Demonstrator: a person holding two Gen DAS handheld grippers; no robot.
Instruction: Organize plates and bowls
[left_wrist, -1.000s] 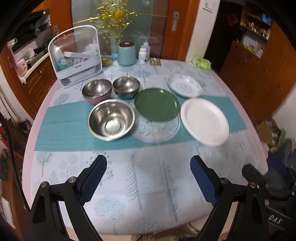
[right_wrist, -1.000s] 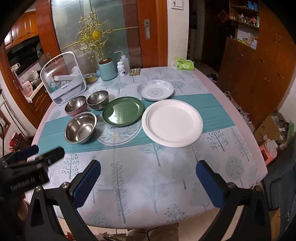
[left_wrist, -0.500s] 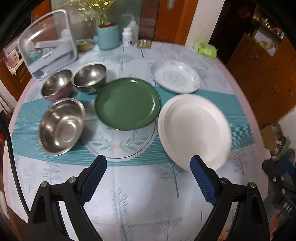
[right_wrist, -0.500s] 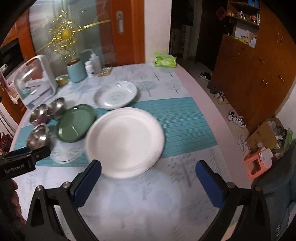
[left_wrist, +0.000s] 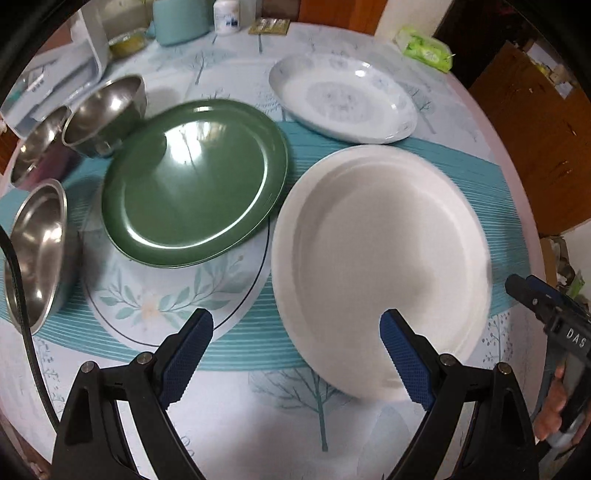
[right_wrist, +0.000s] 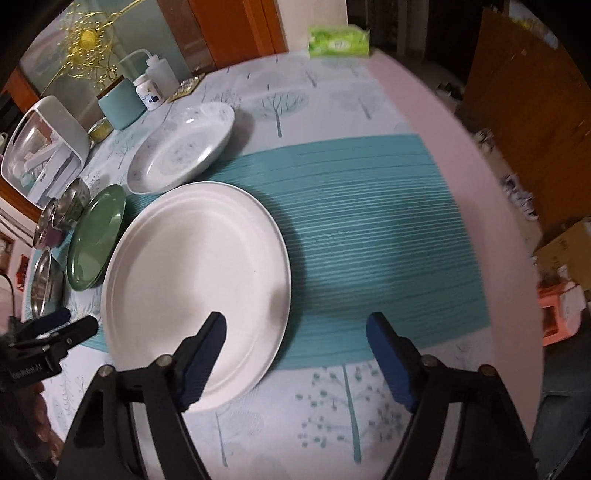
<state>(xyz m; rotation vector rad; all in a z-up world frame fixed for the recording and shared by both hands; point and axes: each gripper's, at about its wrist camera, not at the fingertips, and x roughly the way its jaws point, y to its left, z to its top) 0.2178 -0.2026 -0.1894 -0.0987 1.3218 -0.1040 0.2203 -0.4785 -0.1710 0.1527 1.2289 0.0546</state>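
I see white plate (left_wrist: 380, 258) empty on teal mat (right_wrist: 369, 221), nearest both tools. Green plate (left_wrist: 192, 188) empty, overlapping leaf-print mat (left_wrist: 155, 306). Patterned dish (left_wrist: 343, 99) empty behind. Three steel bowls (left_wrist: 35, 254) empty at left. My left tool (left_wrist: 295, 354) released wide, straddling white plate's near rim. My right tool (right_wrist: 295, 354) has just been closing, nothing gripped, one finger over plate.

black fingers (left_wrist: 402, 354), blue ribbed pads, silver screws
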